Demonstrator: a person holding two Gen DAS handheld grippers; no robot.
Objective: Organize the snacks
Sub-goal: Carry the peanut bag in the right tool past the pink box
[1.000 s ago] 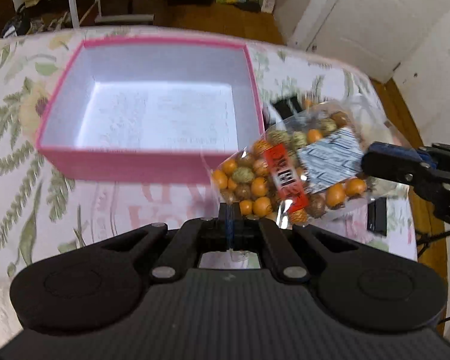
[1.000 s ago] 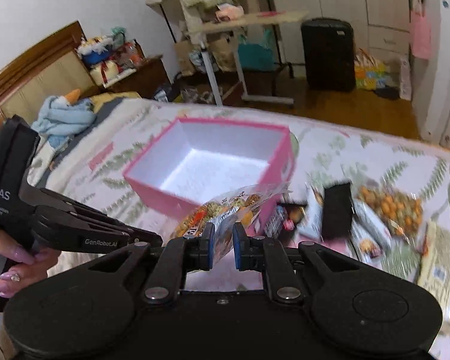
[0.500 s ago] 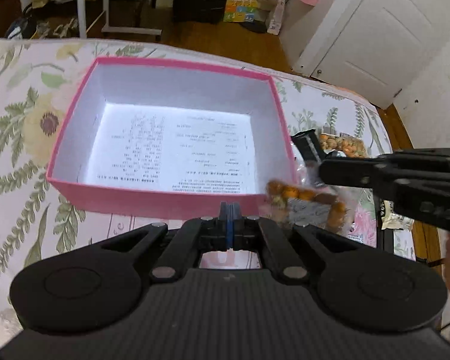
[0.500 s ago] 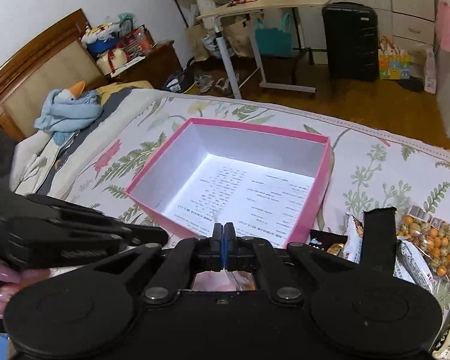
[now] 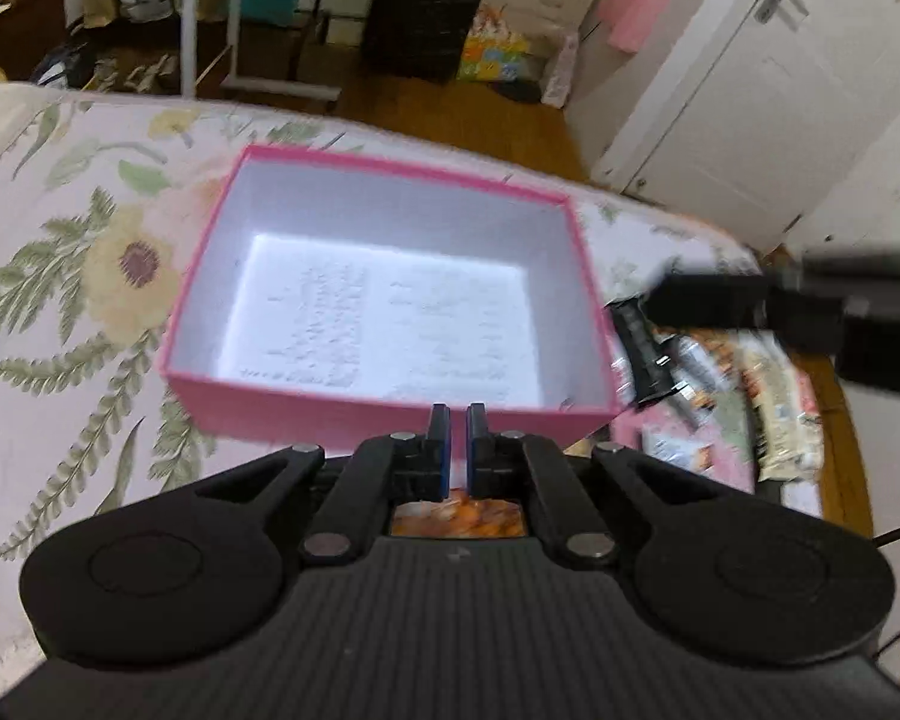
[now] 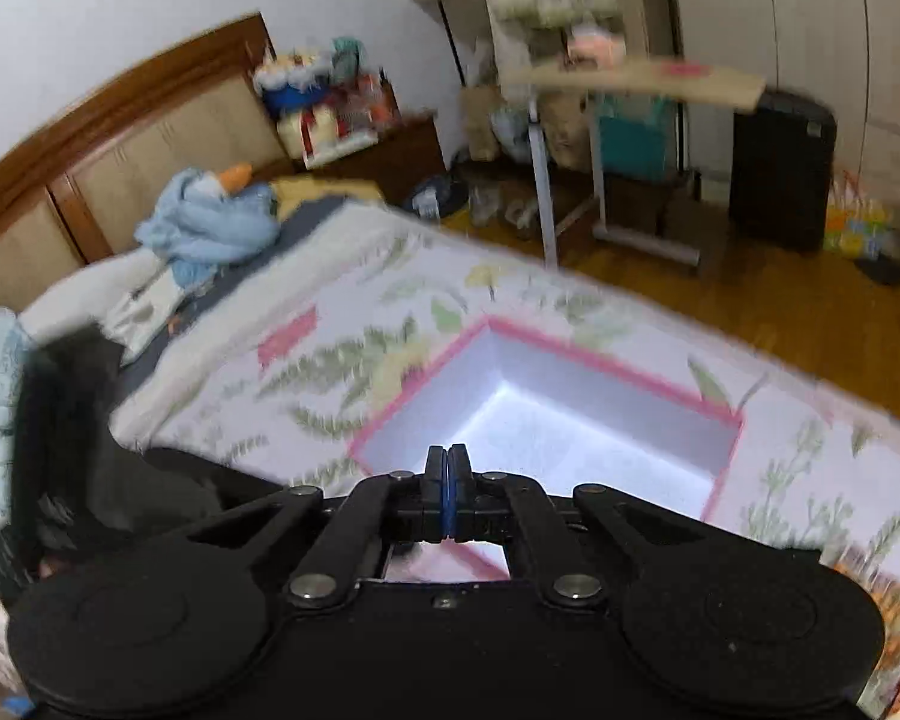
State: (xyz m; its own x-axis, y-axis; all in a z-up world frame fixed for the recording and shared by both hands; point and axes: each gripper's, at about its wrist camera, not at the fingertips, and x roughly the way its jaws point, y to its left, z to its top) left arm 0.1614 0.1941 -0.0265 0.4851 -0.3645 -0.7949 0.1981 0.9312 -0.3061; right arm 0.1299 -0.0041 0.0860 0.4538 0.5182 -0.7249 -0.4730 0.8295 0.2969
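Note:
An empty pink box point(image 5: 390, 402) with a white inside sits on the flowered bedspread; it also shows in the right wrist view point(image 6: 558, 354). My left gripper point(image 5: 457, 420) hovers at the box's near wall, its jaws slightly apart with nothing between the tips. An orange snack bag point(image 5: 456, 516) shows through the gap under it. My right gripper point(image 6: 448, 459) is shut with nothing visible between its tips, above the box's near corner. It appears blurred at the right in the left wrist view point(image 5: 708, 300). Several snack packets point(image 5: 708, 372) lie right of the box.
The bedspread point(image 5: 60, 312) stretches left of the box. A blue cloth bundle point(image 6: 210, 222) lies near the wooden headboard point(image 6: 120, 138). A rolling side table point(image 6: 624, 90) and a black suitcase point(image 6: 780, 168) stand on the wooden floor beyond the bed.
The nut bag held by my right gripper dropped out of sight in front of the box. My right gripper shut and rose. My left gripper opened slightly and pulled back.

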